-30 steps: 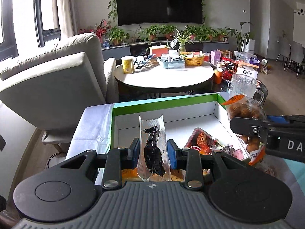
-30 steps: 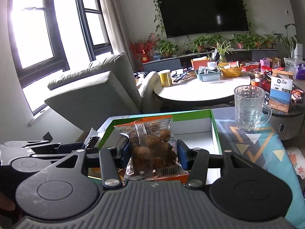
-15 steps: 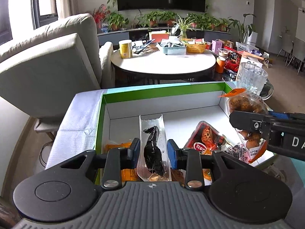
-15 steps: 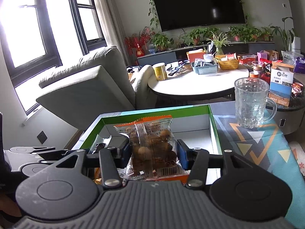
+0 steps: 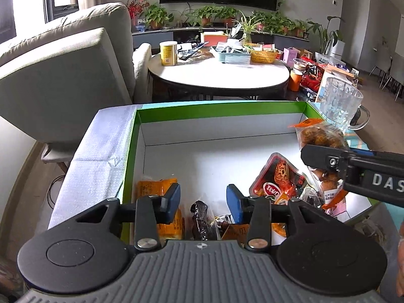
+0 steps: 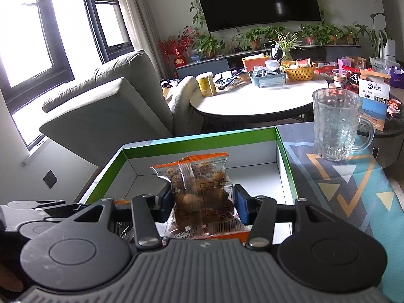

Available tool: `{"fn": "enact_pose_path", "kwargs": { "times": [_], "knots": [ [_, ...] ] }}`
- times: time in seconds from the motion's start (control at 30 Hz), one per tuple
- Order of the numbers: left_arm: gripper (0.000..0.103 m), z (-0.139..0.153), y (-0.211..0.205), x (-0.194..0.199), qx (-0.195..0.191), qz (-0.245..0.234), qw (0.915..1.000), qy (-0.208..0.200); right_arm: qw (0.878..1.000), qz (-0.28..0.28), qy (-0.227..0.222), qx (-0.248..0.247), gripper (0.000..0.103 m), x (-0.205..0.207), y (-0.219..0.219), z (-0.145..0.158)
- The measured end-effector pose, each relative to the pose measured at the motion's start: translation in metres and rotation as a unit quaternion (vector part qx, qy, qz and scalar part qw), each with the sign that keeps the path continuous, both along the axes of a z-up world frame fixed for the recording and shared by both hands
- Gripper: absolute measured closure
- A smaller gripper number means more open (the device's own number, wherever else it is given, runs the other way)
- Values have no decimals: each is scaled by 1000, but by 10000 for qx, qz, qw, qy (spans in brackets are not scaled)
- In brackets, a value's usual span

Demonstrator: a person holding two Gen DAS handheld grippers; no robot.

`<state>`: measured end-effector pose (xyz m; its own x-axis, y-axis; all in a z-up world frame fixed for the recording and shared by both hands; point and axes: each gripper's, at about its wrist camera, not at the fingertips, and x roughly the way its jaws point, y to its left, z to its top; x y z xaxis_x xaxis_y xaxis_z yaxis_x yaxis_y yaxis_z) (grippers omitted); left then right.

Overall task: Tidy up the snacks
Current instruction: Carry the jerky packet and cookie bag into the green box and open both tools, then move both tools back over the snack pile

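Progress entry: sorting is partway through, by my judgement. Green-rimmed box (image 5: 131,151) already holds several packets at its near end: an orange packet (image 5: 157,185) by the left wall, a red pouch (image 5: 277,176) toward the right, and a dark vacuum-packed snack (image 5: 200,217) lying directly below my left gripper (image 5: 202,199). That gripper's blue pads stand well apart with nothing between them; the dark snack looks to be resting among the others, not held. My right gripper (image 6: 202,202) is closed on a clear orange-edged bag of round brown snacks (image 6: 199,189), carried upright over the box's right side, not yet set down. Far half of the box floor is bare white. Remaining, as I read it: place this bag. I cannot tell whether more snacks wait outside the box. Glass mug (image 6: 335,126) stands on the patterned cloth (image 6: 353,189) just beside the box.
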<state>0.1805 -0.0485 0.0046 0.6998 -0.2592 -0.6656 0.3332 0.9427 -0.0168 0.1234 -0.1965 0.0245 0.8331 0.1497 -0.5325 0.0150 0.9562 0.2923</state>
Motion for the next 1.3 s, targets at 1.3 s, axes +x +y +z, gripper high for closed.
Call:
{"fn": "enact_pose_path", "kwargs": {
  "times": [1.3],
  "knots": [
    [64, -4, 25, -85, -87, -246, 9995, 193, 9976, 577, 302, -229, 59, -75, 1, -8]
  ]
}}
